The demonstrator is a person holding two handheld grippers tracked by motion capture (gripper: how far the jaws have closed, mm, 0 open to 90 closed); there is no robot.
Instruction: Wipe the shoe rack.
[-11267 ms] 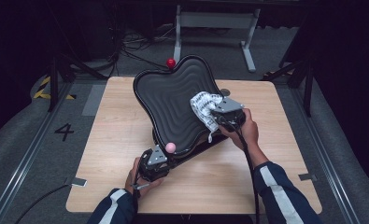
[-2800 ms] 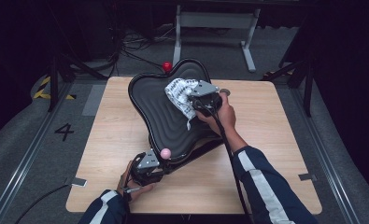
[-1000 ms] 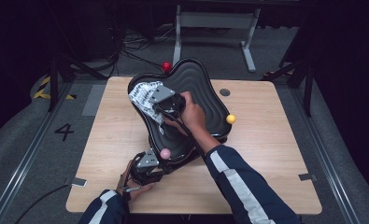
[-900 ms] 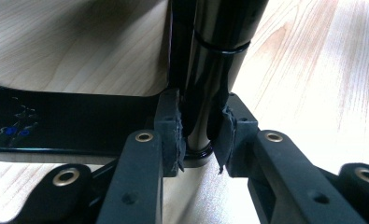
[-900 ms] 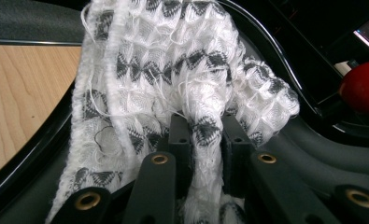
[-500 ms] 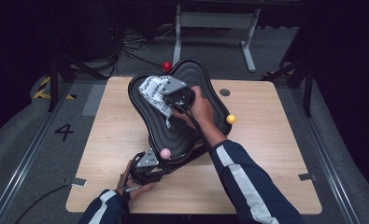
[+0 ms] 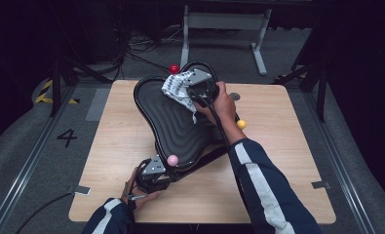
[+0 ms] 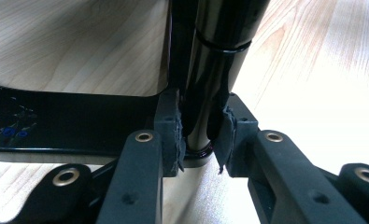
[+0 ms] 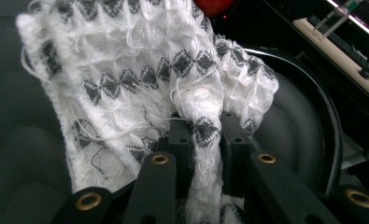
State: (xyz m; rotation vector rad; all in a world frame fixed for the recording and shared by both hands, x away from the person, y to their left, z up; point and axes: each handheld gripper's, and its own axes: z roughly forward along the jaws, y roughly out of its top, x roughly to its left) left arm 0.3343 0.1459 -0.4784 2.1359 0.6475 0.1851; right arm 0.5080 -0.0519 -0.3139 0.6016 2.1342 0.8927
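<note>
The right hand-held gripper (image 7: pixel 194 90) clenches a patterned cloth (image 7: pixel 176 87) against the far lobe of a black wavy tray (image 7: pixel 173 122), apparently wiping it, while the left hand-held gripper (image 7: pixel 153 171) clamps the tray's near stem (image 8: pixel 205 93), tilting it off the bench (image 7: pixel 287 161) for steadiness.

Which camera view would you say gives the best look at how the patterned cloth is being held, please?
The right gripper view: the white-and-grey cloth bunches up close between the right gripper jaws, shut on a fold. The high view shows the cloth small, at the far end of the black tray. The left gripper view looks at the tray's leg instead.
</note>
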